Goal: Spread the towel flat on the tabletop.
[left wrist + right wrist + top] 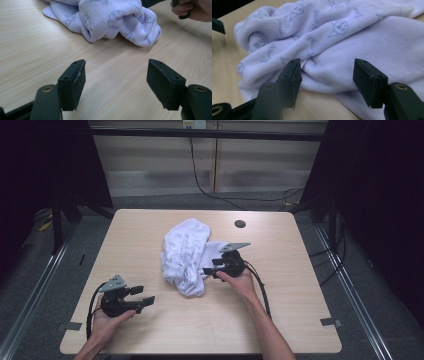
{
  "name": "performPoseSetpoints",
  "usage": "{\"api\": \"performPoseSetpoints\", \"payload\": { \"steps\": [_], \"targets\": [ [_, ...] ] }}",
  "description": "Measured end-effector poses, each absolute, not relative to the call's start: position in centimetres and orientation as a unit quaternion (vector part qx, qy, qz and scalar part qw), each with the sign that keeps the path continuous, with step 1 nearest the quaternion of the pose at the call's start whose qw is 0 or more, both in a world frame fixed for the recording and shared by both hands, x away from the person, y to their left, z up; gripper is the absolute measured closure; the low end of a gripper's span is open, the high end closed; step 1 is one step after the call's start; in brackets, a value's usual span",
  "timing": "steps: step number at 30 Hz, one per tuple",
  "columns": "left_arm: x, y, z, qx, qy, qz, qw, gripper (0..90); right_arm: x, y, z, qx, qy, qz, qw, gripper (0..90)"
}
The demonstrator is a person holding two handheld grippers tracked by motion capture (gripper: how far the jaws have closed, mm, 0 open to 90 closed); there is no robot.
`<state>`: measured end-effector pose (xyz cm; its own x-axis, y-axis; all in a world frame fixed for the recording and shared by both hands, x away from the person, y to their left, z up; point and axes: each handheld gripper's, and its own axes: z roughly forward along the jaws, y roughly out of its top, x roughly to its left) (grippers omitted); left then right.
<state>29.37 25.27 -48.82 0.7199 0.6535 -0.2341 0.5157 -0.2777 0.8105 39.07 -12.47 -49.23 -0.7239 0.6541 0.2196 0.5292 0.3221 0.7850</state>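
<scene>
In the high view the left gripper (146,295) rests low on the light wooden table (280,320), its jaws spread wide with nothing between them, well apart from the crumpled white terry towel printed with faint grey cartoon faces (185,255), which lies bunched near the table's middle. The left gripper view adds the towel's rolled, folded-under near edge (110,22), while further right the right gripper (325,82), jaws released, noses up to the towel's side, one soft fold just between its pads, not pinched

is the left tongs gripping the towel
No, the left tongs stand open over bare table, apart from the towel.
</scene>
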Motion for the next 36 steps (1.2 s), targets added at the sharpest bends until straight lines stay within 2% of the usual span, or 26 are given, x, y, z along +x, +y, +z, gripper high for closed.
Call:
{"api": "performPoseSetpoints", "payload": {
  "steps": [3,6,7,9,12,14,21,26,27,28,29,31,33,36],
  "targets": [
    [29.4,25.2,-48.8,0.798,0.365,0.071,0.475,31.6,39.8,-11.1,-50.1,0.369,0.818,0.435,0.077,39.7],
    [29.3,25.1,-48.8,0.797,0.364,0.072,0.477,31.6,40.1,-10.7,-50.7,0.374,0.817,0.430,0.085,45.9],
    [29.2,25.1,-48.7,0.798,0.363,0.072,0.476,31.5,40.0,-10.7,-50.7,0.375,0.819,0.426,0.085,52.8],
    [29.2,25.1,-48.6,0.797,0.363,0.079,0.476,31.6,39.6,-10.5,-50.8,0.361,0.835,0.405,0.098,59.6],
    [29.3,25.0,-48.4,0.791,0.362,0.067,0.488,32.2,38.7,-10.8,-50.8,0.350,0.839,0.408,0.083,74.7],
    [29.5,24.8,-48.1,0.793,0.358,0.080,0.487,32.2,38.2,-10.8,-50.8,0.345,0.840,0.413,0.072,79.1],
    [30.6,23.0,-46.9,0.799,0.334,0.081,0.492,30.9,35.0,-10.4,-50.7,0.313,0.851,0.420,0.042,82.9],
    [31.5,21.3,-46.9,0.805,0.323,0.063,0.494,26.0,33.0,-10.4,-50.6,0.296,0.858,0.420,0.027,82.9],
    [31.7,21.0,-47.3,0.813,0.322,0.058,0.481,29.7,32.7,-10.4,-50.5,0.295,0.858,0.420,0.025,82.9],
    [31.7,20.7,-47.8,0.818,0.320,0.053,0.474,41.1,32.4,-10.5,-50.5,0.294,0.857,0.422,0.023,82.9],
    [31.6,20.6,-48.2,0.820,0.315,0.058,0.474,57.5,32.1,-10.6,-50.4,0.295,0.856,0.424,0.023,83.0],
    [31.3,20.7,-48.2,0.818,0.314,0.057,0.478,71.7,31.8,-11.0,-50.0,0.298,0.851,0.432,0.024,83.6],
    [31.1,21.5,-47.2,0.796,0.321,0.058,0.509,78.2,31.6,-11.7,-49.2,0.299,0.842,0.448,0.029,84.1],
    [30.9,22.3,-45.7,0.776,0.321,0.068,0.539,80.5,31.6,-13.1,-47.2,0.304,0.826,0.472,0.047,84.2]
  ]
}}
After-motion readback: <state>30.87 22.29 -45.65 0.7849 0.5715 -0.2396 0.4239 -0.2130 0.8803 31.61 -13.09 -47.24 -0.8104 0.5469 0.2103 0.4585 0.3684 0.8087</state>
